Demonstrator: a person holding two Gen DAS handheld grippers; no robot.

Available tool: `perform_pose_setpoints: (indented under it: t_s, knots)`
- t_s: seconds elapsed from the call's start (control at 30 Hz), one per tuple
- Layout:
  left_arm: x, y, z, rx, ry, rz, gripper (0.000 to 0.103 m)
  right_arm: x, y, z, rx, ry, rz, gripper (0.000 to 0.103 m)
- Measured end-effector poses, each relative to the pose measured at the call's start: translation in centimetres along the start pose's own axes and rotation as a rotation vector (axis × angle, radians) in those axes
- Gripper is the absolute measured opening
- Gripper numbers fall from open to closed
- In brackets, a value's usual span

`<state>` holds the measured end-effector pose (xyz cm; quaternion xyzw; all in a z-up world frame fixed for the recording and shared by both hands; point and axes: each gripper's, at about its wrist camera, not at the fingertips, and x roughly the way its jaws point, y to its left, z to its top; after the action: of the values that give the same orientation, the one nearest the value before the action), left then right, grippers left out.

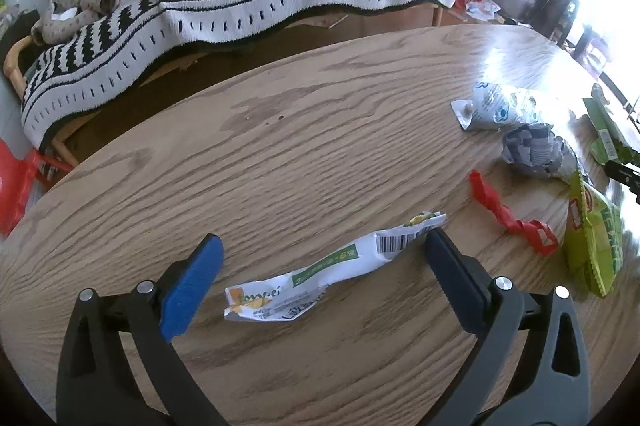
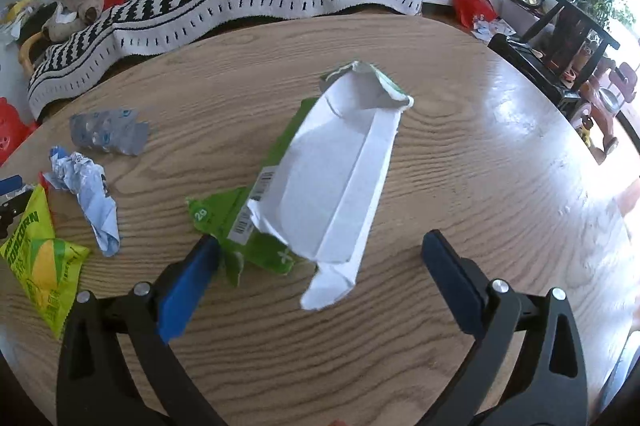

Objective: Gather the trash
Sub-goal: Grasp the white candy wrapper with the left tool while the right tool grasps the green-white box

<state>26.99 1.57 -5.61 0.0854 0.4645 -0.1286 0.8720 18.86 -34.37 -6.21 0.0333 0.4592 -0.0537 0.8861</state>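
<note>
My left gripper (image 1: pixel 322 246) is open just above the wooden table (image 1: pixel 280 145). A crumpled white and green wrapper (image 1: pixel 320 274) lies flat between its fingers, its barcode end by the right finger. My right gripper (image 2: pixel 320 246) is open over a torn green and white carton (image 2: pixel 320 177) that lies flat on the table, its near end between the fingers. A red wrapper strip (image 1: pixel 508 218), a yellow-green popcorn bag (image 1: pixel 592 242), a crumpled paper ball (image 1: pixel 536 149) and a silver-blue pouch (image 1: pixel 496 105) lie to the right in the left wrist view.
The popcorn bag (image 2: pixel 40 262), crumpled paper (image 2: pixel 88 193) and silver pouch (image 2: pixel 108 133) lie left of the carton in the right wrist view. A striped black and white sofa (image 1: pixel 248 1) stands behind the table. A dark chair (image 2: pixel 560 41) stands at the right.
</note>
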Motion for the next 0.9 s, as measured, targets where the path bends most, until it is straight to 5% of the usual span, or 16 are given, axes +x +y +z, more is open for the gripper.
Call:
perform_pose_setpoints:
  t_s: [0.3, 0.57, 0.9]
  knots:
    - [-0.1, -0.1, 0.2, 0.004, 0.029, -0.005, 0.098, -0.9, -0.1, 0.6, 0.072, -0.014, 0.092, 0.098]
    - [-0.6, 0.0, -0.1, 0.051, 0.105, -0.026, 0.098, 0.2, 0.3, 2.6, 0.082, -0.003, 0.003, 0.098]
    - [-1.3, -2.4, -1.2, 0.183, 0.149, -0.109, 0.098, 1.3, 0.0, 2.3, 0.06, 0.021, -0.01, 0.098]
